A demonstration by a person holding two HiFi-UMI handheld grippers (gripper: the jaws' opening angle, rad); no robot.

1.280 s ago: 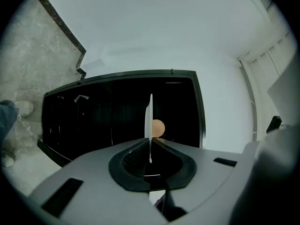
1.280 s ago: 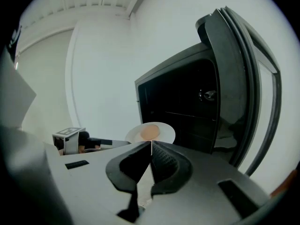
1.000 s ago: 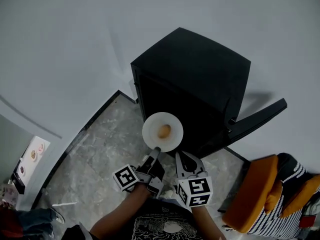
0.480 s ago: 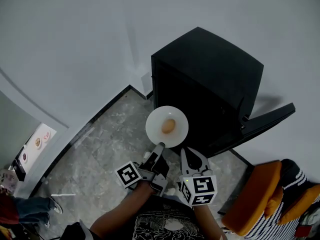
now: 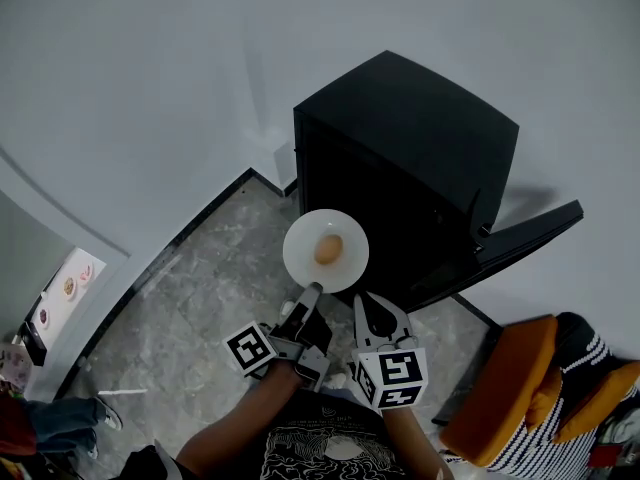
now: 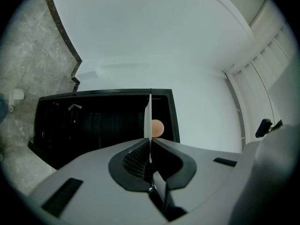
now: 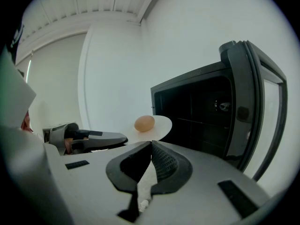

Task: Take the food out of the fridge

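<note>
Looming behind the plate, the fridge stands open.

Two handheld grippers, pale grey with black ribbed pads – the left gripper and the right gripper. Each bears a white cube printed with black square markers. The person wears a black T-shirt – pale graphic on the front.
</note>
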